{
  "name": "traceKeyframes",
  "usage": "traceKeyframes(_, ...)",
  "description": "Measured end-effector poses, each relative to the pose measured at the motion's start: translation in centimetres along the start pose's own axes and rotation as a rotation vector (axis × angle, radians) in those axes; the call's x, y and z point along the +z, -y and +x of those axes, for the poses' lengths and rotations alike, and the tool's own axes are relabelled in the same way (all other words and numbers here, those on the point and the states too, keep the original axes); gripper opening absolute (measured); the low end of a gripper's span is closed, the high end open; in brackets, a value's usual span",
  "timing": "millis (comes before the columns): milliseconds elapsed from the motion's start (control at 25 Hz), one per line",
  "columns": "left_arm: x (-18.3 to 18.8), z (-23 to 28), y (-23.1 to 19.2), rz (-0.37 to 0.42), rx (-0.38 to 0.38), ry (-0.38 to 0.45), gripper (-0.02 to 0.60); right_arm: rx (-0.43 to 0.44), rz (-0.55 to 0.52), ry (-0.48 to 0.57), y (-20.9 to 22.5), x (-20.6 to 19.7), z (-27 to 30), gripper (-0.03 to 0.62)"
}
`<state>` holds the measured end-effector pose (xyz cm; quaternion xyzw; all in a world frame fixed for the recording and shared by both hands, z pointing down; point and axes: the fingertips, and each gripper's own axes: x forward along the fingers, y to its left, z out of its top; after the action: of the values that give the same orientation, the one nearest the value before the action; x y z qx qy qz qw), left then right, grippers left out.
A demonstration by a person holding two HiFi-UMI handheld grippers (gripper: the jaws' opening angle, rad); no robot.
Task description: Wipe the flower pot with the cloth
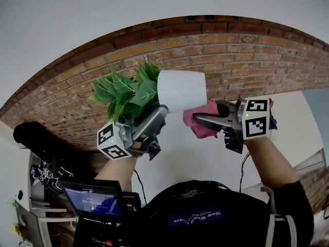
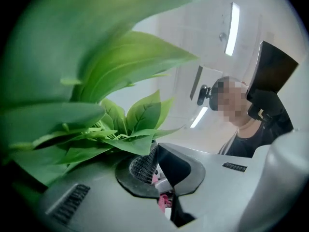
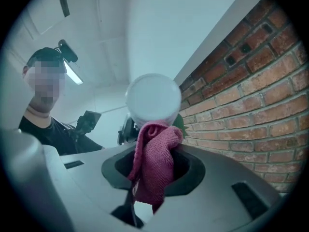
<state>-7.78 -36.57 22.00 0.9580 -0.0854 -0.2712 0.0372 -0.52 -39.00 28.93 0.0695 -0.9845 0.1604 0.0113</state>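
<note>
flower pot (image 1: 182, 89), white, is up in the air in front of the brick wall (image 1: 231, 50), tipped on its side. its mouth points to the person's left with green leaves (image 1: 123, 91) spilling out that way, base toward the right. left gripper (image 1: 160, 112) comes up from below at the mouth end, jaws pinched to a narrow gap on the pot there. its own view is mostly leaves plus a bit of grey mesh in the bite, so can't tell if it has the rim or the plant's base. likely reason for that grip: it carries the pot from one end and leaves the white wall and base bare for wiping. right gripper (image 1: 197, 119) has its jaws clamped on the pink cloth (image 1: 208, 109), bunched, with a wad poking past the tips and a tail hanging behind. the wad touches the pot low on the wall near the base; in the right gripper view the round base sits straight ahead, just above the cloth. cloth sticking out means fabric, not the jaws, meets the pot. judgement: wiping step is in hand, contact made at the base end; how much is clean can't be told. next move calls for rubbing along the wall while the left holds firm. risk: the pot twists or slips in its one-end grip when pushed.
</note>
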Motion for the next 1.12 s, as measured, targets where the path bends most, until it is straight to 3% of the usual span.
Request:
traceKeyframes(200,-1.2,0.1,-0.9,0.028,0.047,-0.045,0.008,0.057,-0.066,-0.022,-3.0,0.3,1.3,0.101)
traceKeyframes(440,-2.0,-0.8,-1.0,0.019,0.040,-0.074,0.006,0.047,-0.120,0.031,-4.0,2.6,-0.2,0.101)
traceKeyframes(800,-1.1,-2.6,-0.3,-0.115,-0.054,0.024,0.006,0.023,-0.123,0.139,-3.5,6.1,-3.2,0.103)
traceKeyframes(1120,-2.0,-2.6,2.1,-0.153,-0.182,0.007,0.006,-0.037,-0.113,0.179,-1.5,7.1,-4.2,0.101)
